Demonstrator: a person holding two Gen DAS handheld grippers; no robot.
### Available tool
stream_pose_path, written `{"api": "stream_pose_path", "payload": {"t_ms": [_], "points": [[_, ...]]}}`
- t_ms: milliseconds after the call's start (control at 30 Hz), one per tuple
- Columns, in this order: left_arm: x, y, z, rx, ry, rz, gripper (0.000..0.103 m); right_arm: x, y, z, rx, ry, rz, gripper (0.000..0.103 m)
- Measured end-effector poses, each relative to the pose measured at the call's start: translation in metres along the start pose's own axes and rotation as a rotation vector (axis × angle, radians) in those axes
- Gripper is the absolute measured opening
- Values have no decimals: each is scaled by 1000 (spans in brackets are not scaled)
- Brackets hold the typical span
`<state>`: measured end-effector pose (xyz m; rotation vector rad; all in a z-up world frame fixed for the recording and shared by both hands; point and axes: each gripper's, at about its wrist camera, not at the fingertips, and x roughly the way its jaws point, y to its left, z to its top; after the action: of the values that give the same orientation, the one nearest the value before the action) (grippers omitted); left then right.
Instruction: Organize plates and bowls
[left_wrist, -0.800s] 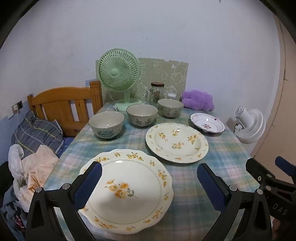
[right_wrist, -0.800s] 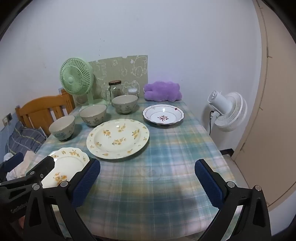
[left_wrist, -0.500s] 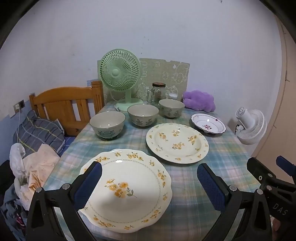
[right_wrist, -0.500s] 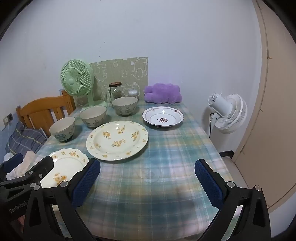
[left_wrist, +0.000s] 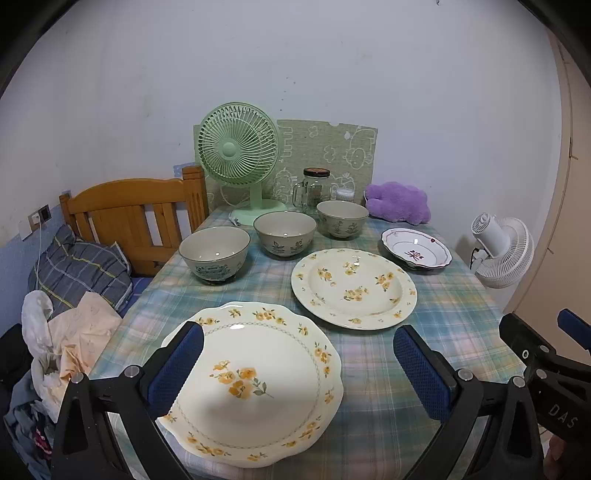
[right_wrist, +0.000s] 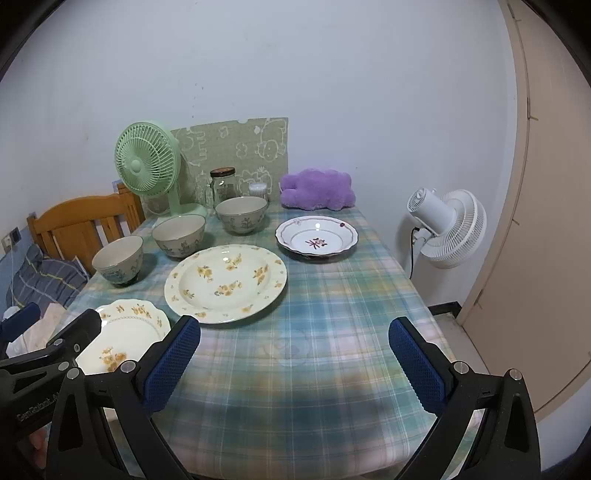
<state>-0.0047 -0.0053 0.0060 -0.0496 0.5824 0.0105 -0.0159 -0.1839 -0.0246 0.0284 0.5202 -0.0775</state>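
Note:
On the plaid table lie a scalloped yellow-flower plate at the front left, a larger round yellow-flower plate in the middle, and a small red-rimmed plate at the back right. Three grey bowls stand in a row: left, middle, right. My left gripper is open, above the scalloped plate's near side. My right gripper is open over bare cloth at the front, with the left gripper's body at its left.
A green fan, a glass jar and a purple plush stand at the table's back by the wall. A wooden headboard and bedding lie left. A white floor fan stands right of the table.
Both grippers have drifted slightly; the table items sit a little lower in both views. Both stay open and nothing on the table has moved.

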Motion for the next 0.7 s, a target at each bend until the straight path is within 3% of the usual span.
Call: {"api": "stream_pose_path", "payload": {"t_ms": [700], "points": [[-3,-4,-3,26,-21,-9,103,-7,2,-5,-8,-8,-10,103]]}}
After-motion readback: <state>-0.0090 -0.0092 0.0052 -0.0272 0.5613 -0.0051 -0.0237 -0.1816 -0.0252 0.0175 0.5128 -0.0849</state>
